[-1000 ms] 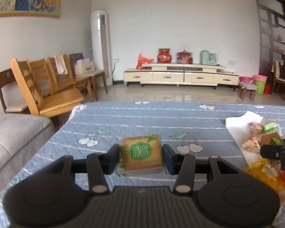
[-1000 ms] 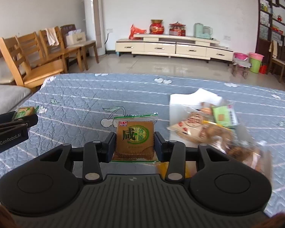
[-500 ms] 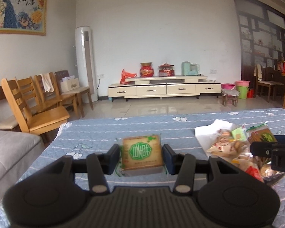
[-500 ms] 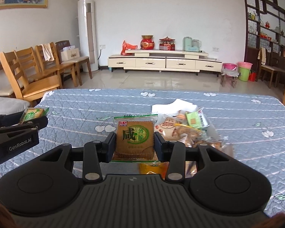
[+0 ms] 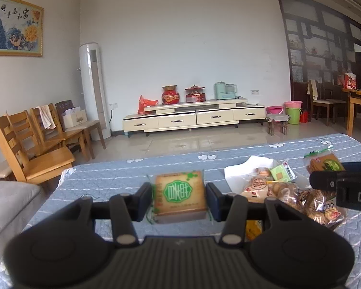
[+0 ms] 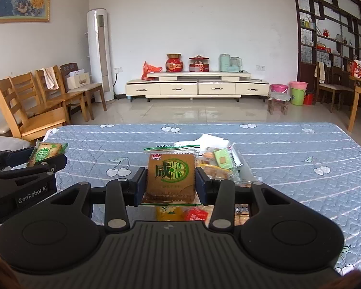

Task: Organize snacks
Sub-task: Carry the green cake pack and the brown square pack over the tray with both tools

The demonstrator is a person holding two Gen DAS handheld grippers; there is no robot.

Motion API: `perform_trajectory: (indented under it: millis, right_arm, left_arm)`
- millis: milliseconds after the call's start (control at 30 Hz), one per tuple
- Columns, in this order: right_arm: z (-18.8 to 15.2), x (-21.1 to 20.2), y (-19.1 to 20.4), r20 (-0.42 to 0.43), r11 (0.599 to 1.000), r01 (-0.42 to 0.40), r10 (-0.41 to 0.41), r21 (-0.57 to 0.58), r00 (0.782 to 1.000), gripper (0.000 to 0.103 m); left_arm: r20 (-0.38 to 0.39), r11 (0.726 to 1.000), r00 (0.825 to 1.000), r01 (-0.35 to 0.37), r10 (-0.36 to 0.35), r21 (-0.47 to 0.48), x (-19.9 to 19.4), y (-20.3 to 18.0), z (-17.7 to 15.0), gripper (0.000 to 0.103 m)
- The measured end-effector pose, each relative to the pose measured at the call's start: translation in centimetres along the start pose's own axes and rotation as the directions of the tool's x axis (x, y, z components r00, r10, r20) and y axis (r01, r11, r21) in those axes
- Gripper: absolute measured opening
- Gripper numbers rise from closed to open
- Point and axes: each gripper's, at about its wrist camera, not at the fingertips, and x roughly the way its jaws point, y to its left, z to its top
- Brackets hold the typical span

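Snack packets, two, are riding in my grippers above the blue quilted table [image 6: 288, 149].

I am holding one cracker packet [image 5: 179, 196] clamped in the left gripper [image 5: 179, 198] and one biscuit packet [image 6: 171, 175] clamped in the right gripper [image 6: 171, 184], each pinched at its sides. One heap of loose snacks [image 6: 219, 161] is lying on the table just beyond the right gripper, on one white sheet [image 5: 243, 171].

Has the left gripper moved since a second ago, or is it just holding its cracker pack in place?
Yes. The left gripper has risen and tilted up: the TV cabinet sits lower in its view now, while the cracker pack stays clamped.
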Motion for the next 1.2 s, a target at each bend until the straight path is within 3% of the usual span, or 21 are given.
perform_trajectory:
  millis: [1200]
  right_arm:
    - [-0.5, 0.7, 1.6, 0.028, 0.993, 0.089, -0.091, 0.073, 0.995, 0.052]
  left_arm:
    - [0.001, 0.993, 0.994, 0.112, -0.112, 0.042, 1.8, -5.2, 2.0, 0.048]
